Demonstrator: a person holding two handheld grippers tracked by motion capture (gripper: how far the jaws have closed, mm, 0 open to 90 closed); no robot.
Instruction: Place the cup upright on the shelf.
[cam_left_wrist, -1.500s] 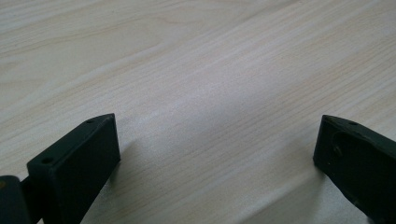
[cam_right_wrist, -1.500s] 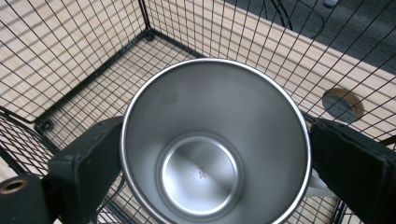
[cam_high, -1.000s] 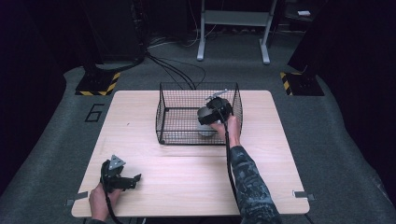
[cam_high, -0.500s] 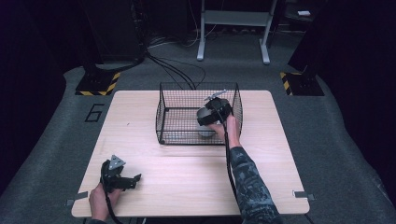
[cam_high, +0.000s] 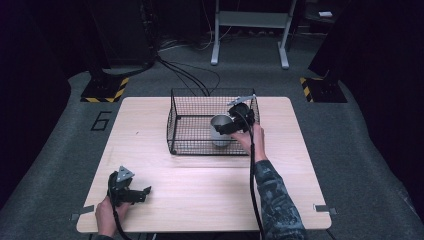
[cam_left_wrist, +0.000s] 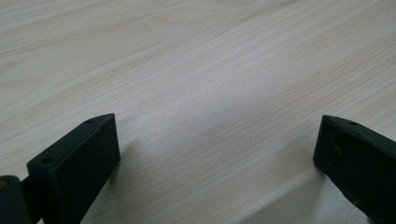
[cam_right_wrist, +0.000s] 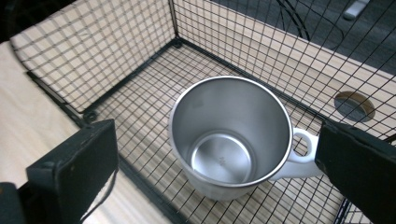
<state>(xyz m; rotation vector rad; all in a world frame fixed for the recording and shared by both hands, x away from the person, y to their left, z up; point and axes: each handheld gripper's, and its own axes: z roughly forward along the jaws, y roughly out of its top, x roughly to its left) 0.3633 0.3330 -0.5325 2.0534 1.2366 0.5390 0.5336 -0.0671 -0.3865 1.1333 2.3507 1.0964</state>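
Steel mug (cam_right_wrist: 231, 140) stands upright inside the wire basket (cam_high: 190, 112), near its right front corner, handle toward the right jaw. Right gripper (cam_right_wrist: 215, 168) hovers over it, jaws spread wide on either side of the mug, gripping nothing. Left gripper (cam_high: 131, 192) sits low at the table's (cam_high: 200, 185) front left, jaws wide apart, nothing between them but bare wood.
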